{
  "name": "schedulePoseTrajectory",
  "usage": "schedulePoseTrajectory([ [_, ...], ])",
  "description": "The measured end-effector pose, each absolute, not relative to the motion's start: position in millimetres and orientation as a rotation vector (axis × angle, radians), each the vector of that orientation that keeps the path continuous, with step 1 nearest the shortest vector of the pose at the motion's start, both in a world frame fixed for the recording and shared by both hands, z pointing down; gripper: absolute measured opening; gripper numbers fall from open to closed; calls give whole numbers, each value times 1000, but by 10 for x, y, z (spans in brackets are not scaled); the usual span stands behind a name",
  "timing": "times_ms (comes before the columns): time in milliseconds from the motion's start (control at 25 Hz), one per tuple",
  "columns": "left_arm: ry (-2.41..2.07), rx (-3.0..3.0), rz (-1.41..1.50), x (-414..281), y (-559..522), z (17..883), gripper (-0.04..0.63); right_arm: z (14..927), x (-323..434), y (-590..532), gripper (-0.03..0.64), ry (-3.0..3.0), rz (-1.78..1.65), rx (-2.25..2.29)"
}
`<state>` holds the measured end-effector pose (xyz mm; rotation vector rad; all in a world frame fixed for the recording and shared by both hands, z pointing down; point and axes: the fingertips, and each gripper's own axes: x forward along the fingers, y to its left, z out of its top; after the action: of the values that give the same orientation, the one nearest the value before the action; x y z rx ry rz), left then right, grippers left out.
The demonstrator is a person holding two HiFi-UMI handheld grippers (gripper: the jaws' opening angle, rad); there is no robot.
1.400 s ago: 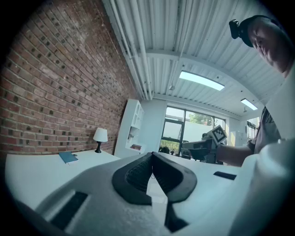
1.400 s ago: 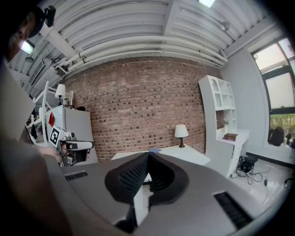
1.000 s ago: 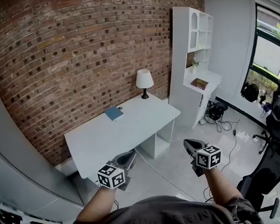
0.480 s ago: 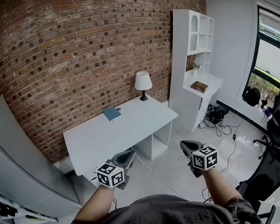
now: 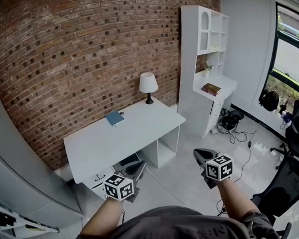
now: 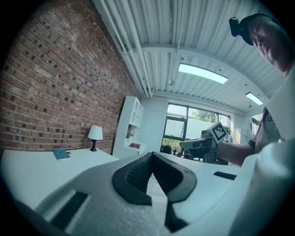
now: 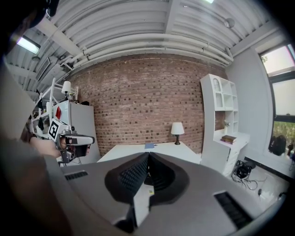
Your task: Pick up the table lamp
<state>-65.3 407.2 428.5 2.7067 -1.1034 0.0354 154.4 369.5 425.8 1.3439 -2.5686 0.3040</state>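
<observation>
Hovering just in front of the desk [image 5: 106, 148], the left gripper [image 5: 136, 167] has its 2 jaws pressed together with nothing between them. The right gripper [image 5: 201, 153] hangs to its right over the floor [image 5: 193, 184], jaws likewise closed and empty. Ahead of both and well apart from them, the lamp [image 5: 148, 86] stands upright at the desk's far corner by the brick wall [image 5: 86, 55]. A book [image 5: 114, 118] lies to the lamp's left and a shelf [image 5: 204, 63] stands to its right.
</observation>
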Motion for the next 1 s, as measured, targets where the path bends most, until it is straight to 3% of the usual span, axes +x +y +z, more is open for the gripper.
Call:
schedulePoseTrajectory([
  [440,-1012,2723,42,-610,3211,4454,2,4431,1468,2934,-6,-2527,325,1369],
  [1000,-820,2854,69,-1181,277,4380,2,4364,835,309,-6,-2485,317,1553],
])
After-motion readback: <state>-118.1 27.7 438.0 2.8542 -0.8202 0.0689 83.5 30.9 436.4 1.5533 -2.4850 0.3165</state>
